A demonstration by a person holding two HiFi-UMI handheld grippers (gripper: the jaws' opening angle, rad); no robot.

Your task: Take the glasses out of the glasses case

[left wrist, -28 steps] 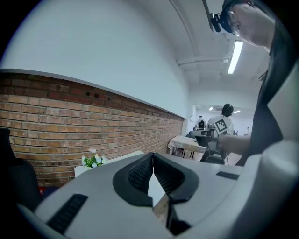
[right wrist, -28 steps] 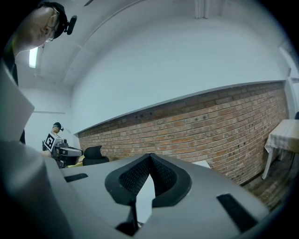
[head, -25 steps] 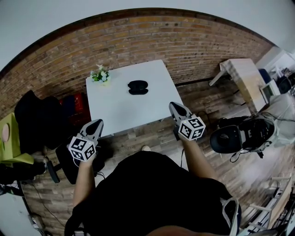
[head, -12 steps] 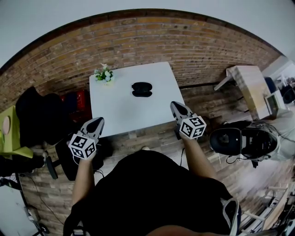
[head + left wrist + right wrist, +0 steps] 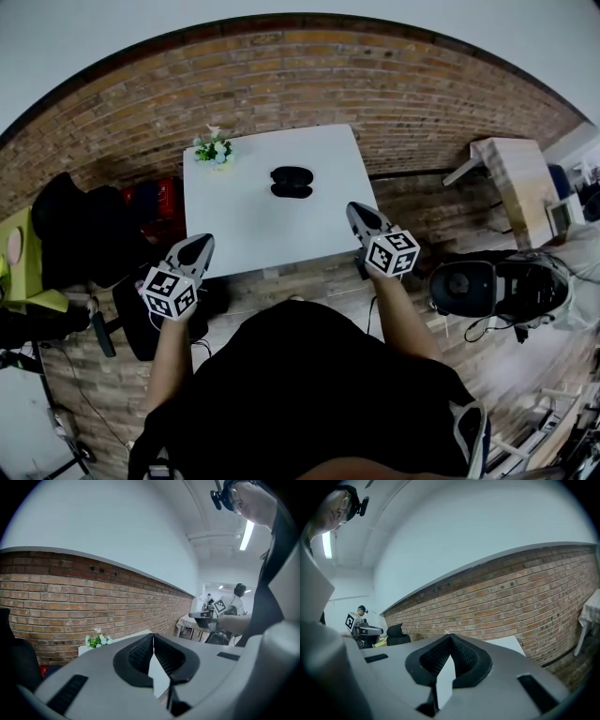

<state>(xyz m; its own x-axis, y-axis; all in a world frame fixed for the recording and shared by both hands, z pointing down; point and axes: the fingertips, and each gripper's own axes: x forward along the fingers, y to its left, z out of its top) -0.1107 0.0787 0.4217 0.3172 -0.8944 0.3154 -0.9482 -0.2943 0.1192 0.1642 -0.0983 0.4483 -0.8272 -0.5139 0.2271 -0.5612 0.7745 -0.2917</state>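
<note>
Evidently unstarted: glasses case [image 5: 291, 182] lies untouched, upper centre on white table [image 5: 234, 230]; left gripper [image 5: 198, 243] and right gripper [image 5: 355, 210] wait below, jaws closed, empty.

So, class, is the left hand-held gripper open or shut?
Shut: the left hand-held gripper shows its pads meeting at the tips in its own view, with nothing between them.
</note>
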